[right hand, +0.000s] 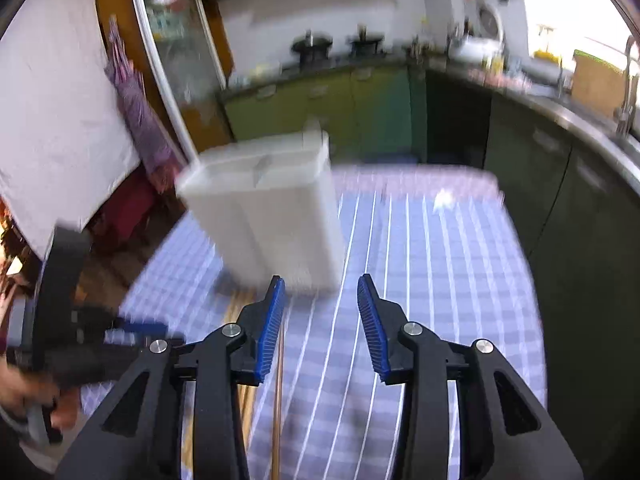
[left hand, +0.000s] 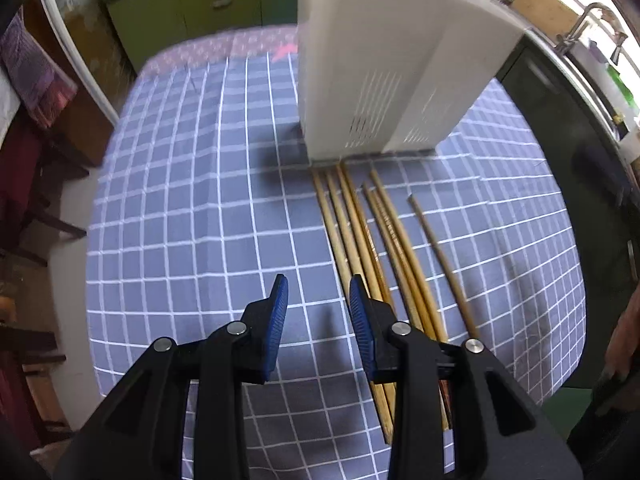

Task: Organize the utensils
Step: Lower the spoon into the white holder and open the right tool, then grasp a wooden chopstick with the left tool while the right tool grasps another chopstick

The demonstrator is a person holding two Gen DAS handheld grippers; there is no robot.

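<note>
early in the task, judging by the layout: wooden chopsticks (left hand: 372,248) lying loose on the checked tablecloth (left hand: 180,200), none lifted yet. left gripper (left hand: 319,300) jaws apart, empty, chopsticks fanned from 12 to 3 o'clock of it, ends near the white holder (left hand: 384,80). right gripper (right hand: 321,304) jaws apart, empty, holder at 11 o'clock. next: likely pinching one thin, smooth, round stick; ribbed blue pads (left hand: 280,320) should help.
</note>
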